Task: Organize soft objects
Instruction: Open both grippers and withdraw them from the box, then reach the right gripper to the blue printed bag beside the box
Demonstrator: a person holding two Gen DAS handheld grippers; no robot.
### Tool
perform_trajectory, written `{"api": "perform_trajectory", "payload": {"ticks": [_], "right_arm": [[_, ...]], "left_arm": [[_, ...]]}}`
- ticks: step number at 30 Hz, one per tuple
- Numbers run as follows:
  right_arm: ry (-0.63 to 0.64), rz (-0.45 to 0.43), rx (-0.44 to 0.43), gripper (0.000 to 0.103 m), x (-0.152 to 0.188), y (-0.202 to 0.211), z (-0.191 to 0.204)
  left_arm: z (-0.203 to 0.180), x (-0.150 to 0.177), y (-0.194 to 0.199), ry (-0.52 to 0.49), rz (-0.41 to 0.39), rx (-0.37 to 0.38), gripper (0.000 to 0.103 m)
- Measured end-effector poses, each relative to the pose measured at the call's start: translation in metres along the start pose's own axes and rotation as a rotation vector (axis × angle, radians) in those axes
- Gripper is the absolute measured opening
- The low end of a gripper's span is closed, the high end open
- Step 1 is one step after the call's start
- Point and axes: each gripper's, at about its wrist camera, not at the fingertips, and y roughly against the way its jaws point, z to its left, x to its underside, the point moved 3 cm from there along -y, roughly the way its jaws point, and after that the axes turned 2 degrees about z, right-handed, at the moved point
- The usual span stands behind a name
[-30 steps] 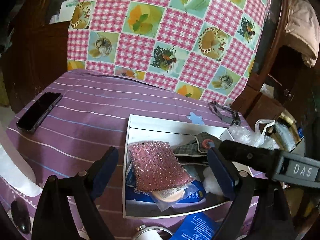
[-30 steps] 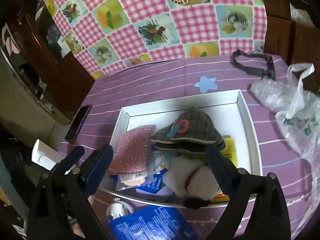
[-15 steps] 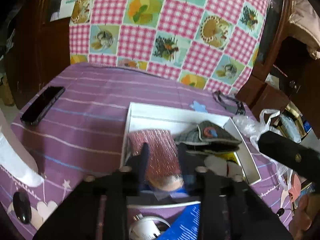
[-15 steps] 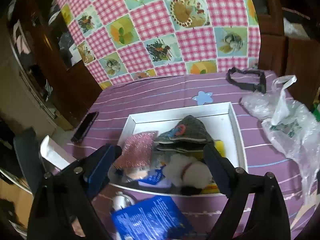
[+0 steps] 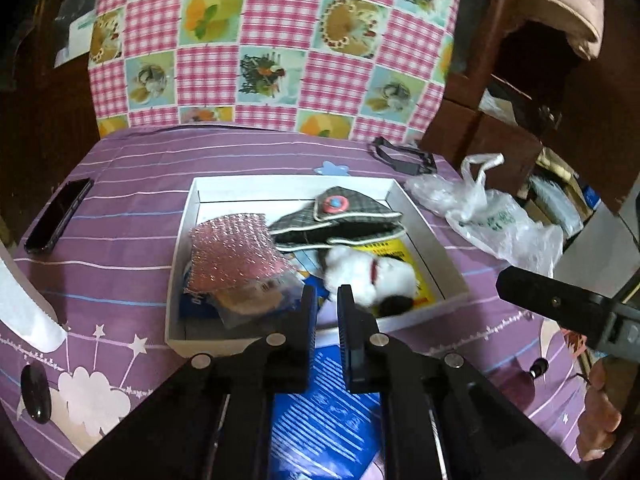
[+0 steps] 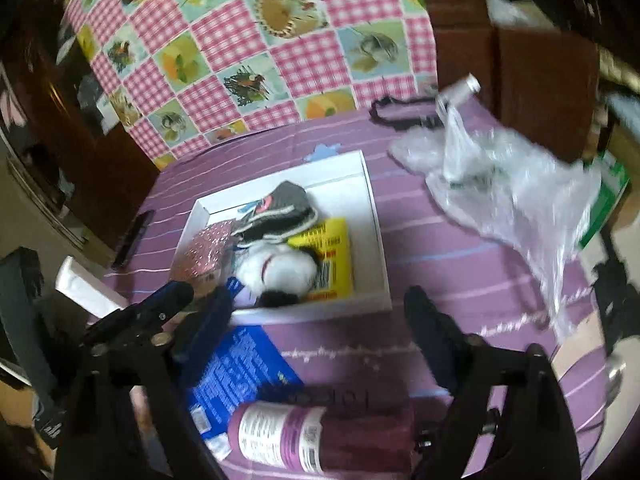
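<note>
White tray (image 5: pixel 420 216) on the bench is holding the plush toy (image 5: pixel 366 270) and pink sponge (image 5: pixel 234 250). I am holding the left tool (image 5: pixel 324 300) nearly closed, empty; right tool (image 6: pixel 316 300) wide, empty. Risk: snagging the packets underneath.

Your room is dim with dark, fisheye-bent corners; glare streaks the glossy pink checkered cloth (image 6: pixel 256 40), and the crinkled clear plastic bag (image 6: pixel 508 184) smears.

A lived-in home: purple striped tablecloth (image 5: pixel 132 168), checked food-print cloth (image 5: pixel 272 48), dark wooden cabinets (image 5: pixel 496 120).
</note>
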Motion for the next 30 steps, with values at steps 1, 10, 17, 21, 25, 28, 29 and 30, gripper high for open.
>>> {"api": "perform_trajectory", "payload": {"ticks": [1, 10, 17, 21, 25, 28, 29, 30], "right_arm": [[-0.017, 0.012, -0.011, 0.075, 0.003, 0.001, -0.007], [-0.074, -0.021, 0.001, 0.062, 0.025, 0.03, -0.052], [-0.127, -0.061, 0.013, 0.062, 0.042, 0.048, -0.079], [-0.087, -0.037, 0.009, 0.062, 0.042, 0.042, -0.068], [0.0, 0.001, -0.004, 0.062, 0.039, 0.027, -0.035], [0.055, 0.039, -0.032, 0.062, 0.038, 0.013, -0.008], [0.067, 0.053, -0.041, 0.062, 0.038, 0.008, -0.001], [0.081, 0.077, -0.052, 0.062, 0.038, 0.001, 0.007]], "left_arm": [[-0.002, 0.002, 0.001, -0.002, 0.005, 0.005, 0.009], [-0.012, 0.022, 0.014, -0.021, 0.01, 0.038, 0.009], [-0.027, 0.032, 0.019, -0.061, -0.009, 0.044, 0.009], [-0.013, 0.029, 0.024, -0.032, -0.019, 0.018, 0.009], [0.006, 0.031, 0.032, -0.007, -0.03, -0.023, 0.009], [0.022, 0.037, 0.037, 0.002, -0.03, -0.048, 0.009], [0.027, 0.039, 0.039, 0.006, -0.029, -0.053, 0.009], [0.035, 0.042, 0.04, 0.014, -0.026, -0.057, 0.009]]}}
